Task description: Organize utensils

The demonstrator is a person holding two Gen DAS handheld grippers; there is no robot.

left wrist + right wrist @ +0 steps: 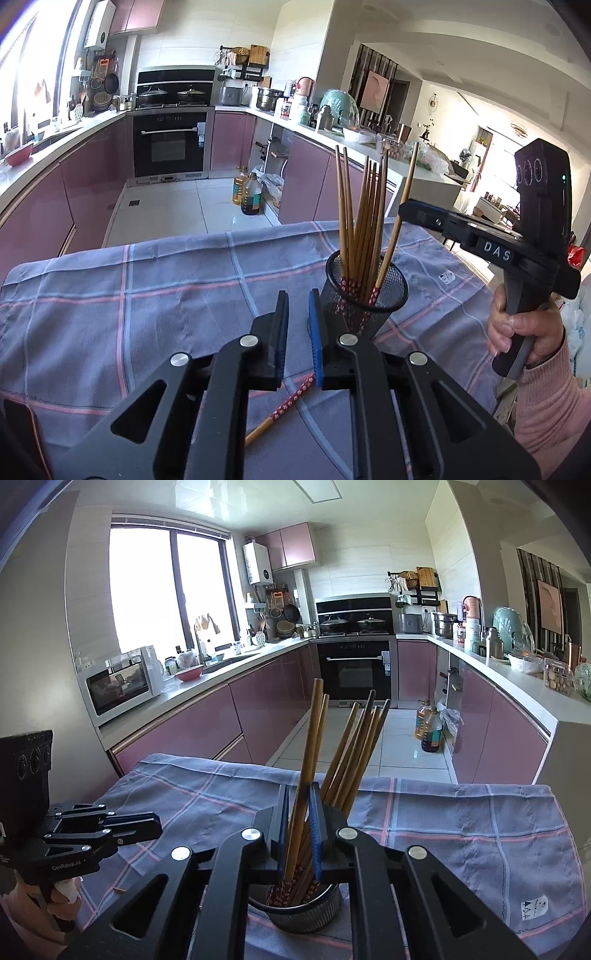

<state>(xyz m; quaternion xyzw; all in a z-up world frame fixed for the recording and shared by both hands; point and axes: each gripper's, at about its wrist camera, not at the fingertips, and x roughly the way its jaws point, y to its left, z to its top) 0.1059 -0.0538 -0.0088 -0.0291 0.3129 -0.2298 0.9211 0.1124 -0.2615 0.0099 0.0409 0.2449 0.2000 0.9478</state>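
Mostly covered, the table is draped with a blue plaid cloth (129, 295), slightly wrinkled. A mesh cup (384, 295) is set on the cloth, right of the middle, with a bundle of chopsticks (364, 221) stood in it, patterned ends down. One loose chopstick (288, 404) is laid flat on the cloth, just under the left gripper (298, 314), whose jaws are drawn almost closed with nothing between them. The right gripper (300, 797) is held by a hand (524, 332) above the cup; its jaws are set narrowly around one leaning chopstick (314, 731) whose lower end is in the cup. Whether the pads press on it cannot be told.

Beyond the cloth's far edge, a tiled floor (166, 210) is ringed by pink cabinets, an oven (168, 147) and cluttered counters; oil bottles (247, 192) are stood on the floor. Bare cloth is left wide open to the left of the cup.
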